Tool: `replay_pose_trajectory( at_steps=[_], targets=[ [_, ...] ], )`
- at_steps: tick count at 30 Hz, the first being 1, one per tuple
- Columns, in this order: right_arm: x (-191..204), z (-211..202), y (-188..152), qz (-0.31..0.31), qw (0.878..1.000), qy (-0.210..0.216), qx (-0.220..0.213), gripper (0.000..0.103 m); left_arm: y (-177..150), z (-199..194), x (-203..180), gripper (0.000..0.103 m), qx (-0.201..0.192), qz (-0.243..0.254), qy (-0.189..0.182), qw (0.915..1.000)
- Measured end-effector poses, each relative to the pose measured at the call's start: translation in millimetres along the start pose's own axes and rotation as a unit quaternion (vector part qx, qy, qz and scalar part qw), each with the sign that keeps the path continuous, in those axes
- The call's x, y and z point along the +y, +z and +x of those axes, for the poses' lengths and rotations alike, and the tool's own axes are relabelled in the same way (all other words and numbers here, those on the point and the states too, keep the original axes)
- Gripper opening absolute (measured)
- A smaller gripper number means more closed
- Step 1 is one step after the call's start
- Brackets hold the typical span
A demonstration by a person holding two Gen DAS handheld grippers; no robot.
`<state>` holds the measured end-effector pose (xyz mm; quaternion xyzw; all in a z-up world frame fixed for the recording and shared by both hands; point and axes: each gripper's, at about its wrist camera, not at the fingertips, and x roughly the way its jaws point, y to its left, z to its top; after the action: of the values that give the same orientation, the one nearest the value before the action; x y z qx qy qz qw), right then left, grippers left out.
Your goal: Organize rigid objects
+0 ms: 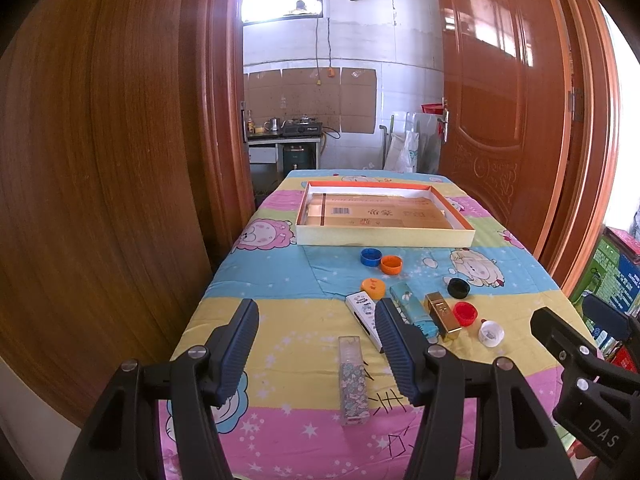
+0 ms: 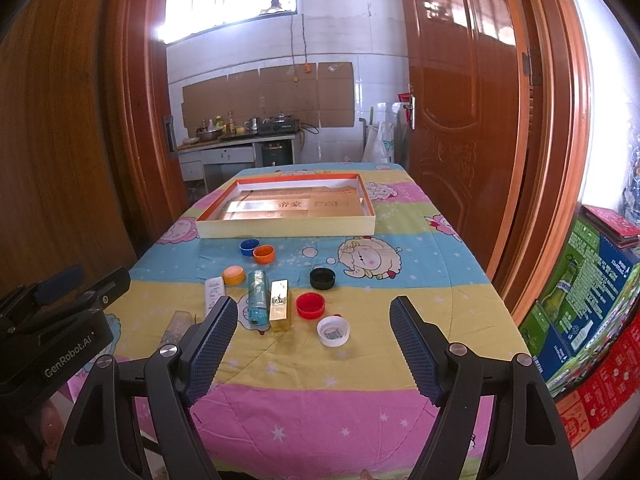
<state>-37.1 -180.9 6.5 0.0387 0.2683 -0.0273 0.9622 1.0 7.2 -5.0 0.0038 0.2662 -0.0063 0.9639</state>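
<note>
While both grippers hang above the near edge of the table (image 1: 280,320), nothing is gripped. The left gripper (image 1: 316,312) has its jaws spread wide with nothing between the pads; a clear patterned lighter (image 1: 352,380) lies flat on the cloth below the gap, apart from both fingers. The right gripper (image 2: 312,316) likewise stands with jaws spread and empty over the pink and yellow stripes.

Items on the cloth, left to right in the right wrist view:
- clear patterned lighter, partly hidden behind the left finger of the right gripper
- white lighter (image 2: 214,294), lying lengthwise
- orange cap (image 2: 234,275), closed side up, just beyond the white lighter
- teal lighter (image 2: 257,300), lying flat just beside the gold lighter (image 2: 280,306)
- blue cap (image 2: 249,247) and a second orange cap, open side up (image 2: 264,255), touching, nearest the tray
- red cap (image 2: 310,305), open side up
- black cap (image 2: 322,278), open side up, beyond the red one
- white cap (image 2: 333,331), open side up, nearest the right gripper

A shallow tray (image 2: 288,232) with an orange inner rim sits at the far half of the table, lined with flattened gold cartons; none of the loose items lies in it. A wooden door (image 2: 460,100) stands open at the right
</note>
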Motion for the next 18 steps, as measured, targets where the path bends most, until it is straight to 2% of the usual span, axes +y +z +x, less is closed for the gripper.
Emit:
replay_pose_trajectory(
  at_steps=[18],
  targets=[
    [1.0, -0.1, -2.5, -0.001, 1.000, -0.001, 0.000, 0.080, -2.0, -2.2, 1.0, 0.061, 0.001, 0.002, 0.001, 1.0000]
  ],
)
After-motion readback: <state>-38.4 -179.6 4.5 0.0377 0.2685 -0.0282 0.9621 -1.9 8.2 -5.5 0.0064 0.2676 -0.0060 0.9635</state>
